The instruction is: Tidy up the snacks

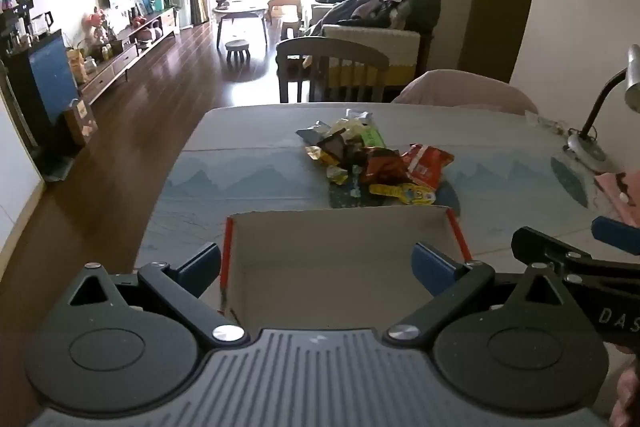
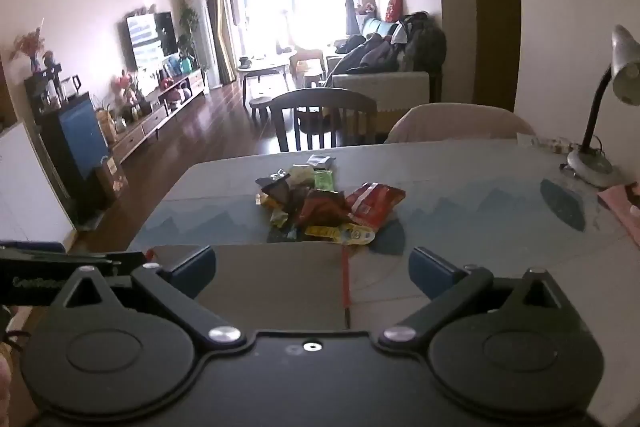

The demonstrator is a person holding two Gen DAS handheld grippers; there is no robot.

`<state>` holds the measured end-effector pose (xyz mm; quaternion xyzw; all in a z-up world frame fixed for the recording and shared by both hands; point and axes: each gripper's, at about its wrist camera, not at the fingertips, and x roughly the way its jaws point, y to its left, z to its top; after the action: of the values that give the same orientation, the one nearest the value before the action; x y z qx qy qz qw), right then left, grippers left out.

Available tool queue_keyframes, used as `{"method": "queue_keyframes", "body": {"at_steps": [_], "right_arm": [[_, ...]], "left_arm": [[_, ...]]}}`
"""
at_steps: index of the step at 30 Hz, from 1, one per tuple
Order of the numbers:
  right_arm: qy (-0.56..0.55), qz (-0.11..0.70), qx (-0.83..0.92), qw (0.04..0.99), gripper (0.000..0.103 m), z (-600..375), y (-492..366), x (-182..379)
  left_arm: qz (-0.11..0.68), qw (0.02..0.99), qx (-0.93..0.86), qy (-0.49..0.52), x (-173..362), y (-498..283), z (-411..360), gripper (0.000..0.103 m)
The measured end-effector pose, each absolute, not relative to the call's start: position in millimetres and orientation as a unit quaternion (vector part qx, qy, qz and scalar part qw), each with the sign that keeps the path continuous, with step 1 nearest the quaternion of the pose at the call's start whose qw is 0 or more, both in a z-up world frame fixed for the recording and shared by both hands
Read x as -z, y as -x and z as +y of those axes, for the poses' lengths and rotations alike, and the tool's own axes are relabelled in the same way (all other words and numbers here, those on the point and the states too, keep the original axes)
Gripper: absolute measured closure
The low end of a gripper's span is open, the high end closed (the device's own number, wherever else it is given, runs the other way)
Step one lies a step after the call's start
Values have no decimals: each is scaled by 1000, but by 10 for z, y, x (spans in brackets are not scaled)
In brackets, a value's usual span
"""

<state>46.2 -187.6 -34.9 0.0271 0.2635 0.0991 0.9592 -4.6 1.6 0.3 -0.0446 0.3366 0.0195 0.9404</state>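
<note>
Lamp (image 2: 612,99) far right on table (image 1: 240,163), chairs (image 1: 332,67) behind. Snacks (image 1: 376,163) piled mid-table, just beyond box (image 1: 340,259), nothing inside. Left gripper (image 1: 318,265) and right gripper (image 2: 312,271) both spread, holding nothing.

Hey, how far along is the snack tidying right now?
Barely started. Done: nothing, the cardboard box looks empty. In hand: nothing; the left claw and right claw both hang open near the box. Left: the whole snack pile sits loose on the table beyond the box.
</note>
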Motion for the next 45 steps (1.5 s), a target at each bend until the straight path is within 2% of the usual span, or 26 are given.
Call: {"method": "queue_keyframes", "body": {"at_steps": [2,5,20,45], "right_arm": [[-26,259,-100,960,0,-1888,-455,338],[-7,269,-98,958,0,-1820,-428,359],[-19,296,-102,950,0,-1712,-566,284],[-13,288,-100,952,0,-1687,-534,262]], "left_arm": [[336,940,-17,52,13,133,60,1],[387,920,-35,49,41,-109,88,1],[384,922,-41,41,7,-136,80,1],[382,922,-41,40,-15,-125,107,1]]}}
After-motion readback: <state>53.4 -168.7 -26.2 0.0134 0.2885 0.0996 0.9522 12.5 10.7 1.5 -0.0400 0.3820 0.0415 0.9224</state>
